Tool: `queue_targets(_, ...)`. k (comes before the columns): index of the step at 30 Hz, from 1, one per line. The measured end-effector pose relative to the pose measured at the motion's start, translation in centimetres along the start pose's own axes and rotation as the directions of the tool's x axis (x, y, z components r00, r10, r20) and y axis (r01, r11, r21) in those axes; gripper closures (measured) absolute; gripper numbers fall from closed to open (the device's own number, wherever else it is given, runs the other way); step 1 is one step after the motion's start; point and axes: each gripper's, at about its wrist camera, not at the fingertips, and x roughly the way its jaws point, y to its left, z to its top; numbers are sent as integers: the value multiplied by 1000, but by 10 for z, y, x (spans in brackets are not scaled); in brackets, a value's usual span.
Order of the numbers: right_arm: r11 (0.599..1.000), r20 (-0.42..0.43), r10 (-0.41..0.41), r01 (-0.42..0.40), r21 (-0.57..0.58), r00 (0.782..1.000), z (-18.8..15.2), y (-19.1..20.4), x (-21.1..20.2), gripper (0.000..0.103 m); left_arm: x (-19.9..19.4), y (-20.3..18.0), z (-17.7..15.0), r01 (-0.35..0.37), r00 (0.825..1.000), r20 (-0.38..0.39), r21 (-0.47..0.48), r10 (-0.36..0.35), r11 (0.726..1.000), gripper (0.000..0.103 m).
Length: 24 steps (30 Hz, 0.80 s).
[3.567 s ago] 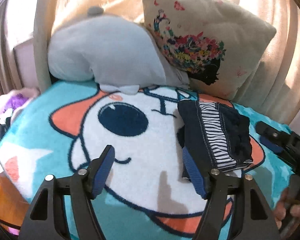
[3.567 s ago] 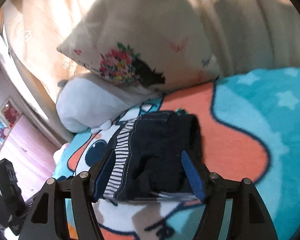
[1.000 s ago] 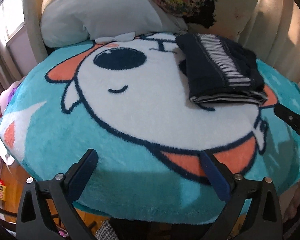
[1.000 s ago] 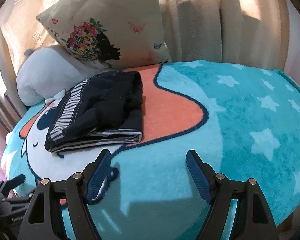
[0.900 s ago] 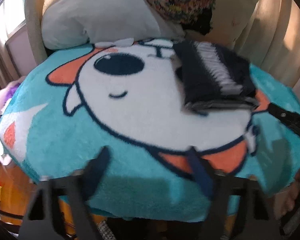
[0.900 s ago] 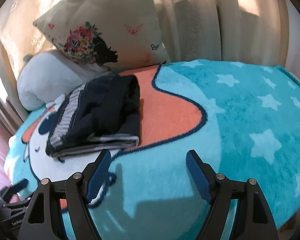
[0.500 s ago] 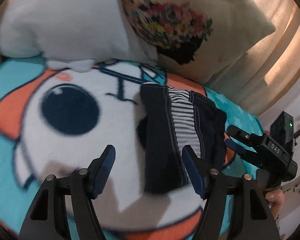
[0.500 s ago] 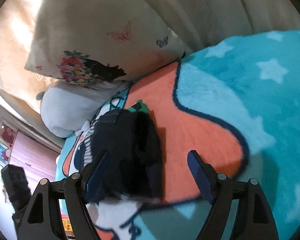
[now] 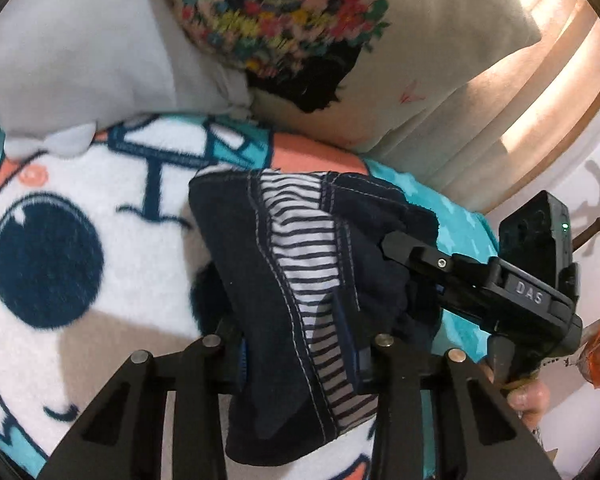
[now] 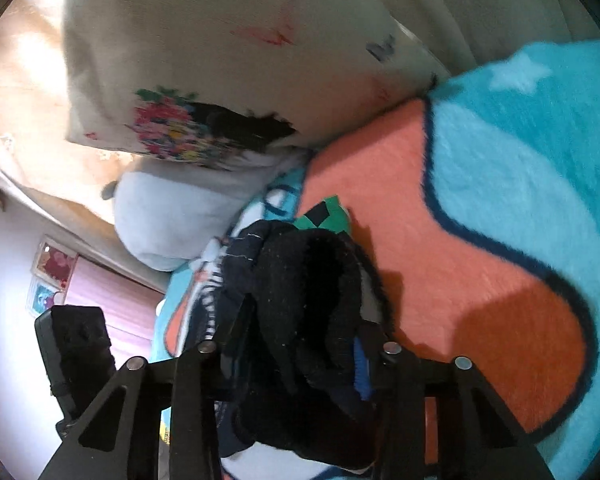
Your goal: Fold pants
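**Both grippers close in on the bundle**

A second ago both hung back, jaws wide. Now the left gripper (image 9: pixel 300 344) straddles the folded pants (image 9: pixel 300 264) on the blanket (image 9: pixel 100 184) (near the pillows), jaws closing on the near edge; the right gripper (image 10: pixel 296 356) likewise, at the right.

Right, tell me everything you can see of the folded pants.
The pants are dark navy with pale stitching and a band of white-and-navy striped fabric. They form a thick, soft folded bundle on the cartoon blanket, near the pillows. The left gripper and right gripper each straddle one end, jaws closing around the fabric.
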Motion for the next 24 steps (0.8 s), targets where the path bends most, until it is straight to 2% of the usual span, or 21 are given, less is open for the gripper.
queue_targets(2,999,14,-2,3,-36,1000,5,13,-4,60,0,-5,8,-8,1000,13,14,8,1000,68)
queue_targets(5,995,32,-26,28,-93,999,13,29,-4,60,-3,-9,19,-56,998,36,39,54,998,68)
queue_targets(10,995,33,-35,37,-87,999,26,27,8,60,8,-1,28,-124,992,20,29,123,992,68)
queue_targets(12,995,24,-63,65,-75,998,25,20,17,57,18,6,24,-157,988,-7,16,157,988,68)
queue_targets(13,994,19,-92,93,-64,996,24,15,22,57,21,9,21,-160,987,-14,10,160,987,65)
queue_targets(15,990,14,-135,135,-38,991,21,4,27,46,22,13,20,-149,989,-16,-5,149,989,64)
queue_targets(17,992,19,-129,129,-16,992,21,-2,22,43,13,11,19,-141,990,-5,-4,141,990,64)
queue_targets(21,988,121,-130,138,-61,984,22,16,-10,42,-11,9,14,-159,986,45,-11,160,987,62)
queue_targets(24,991,186,-70,89,-98,980,17,36,-34,42,-18,11,4,-167,984,55,-36,169,985,62)
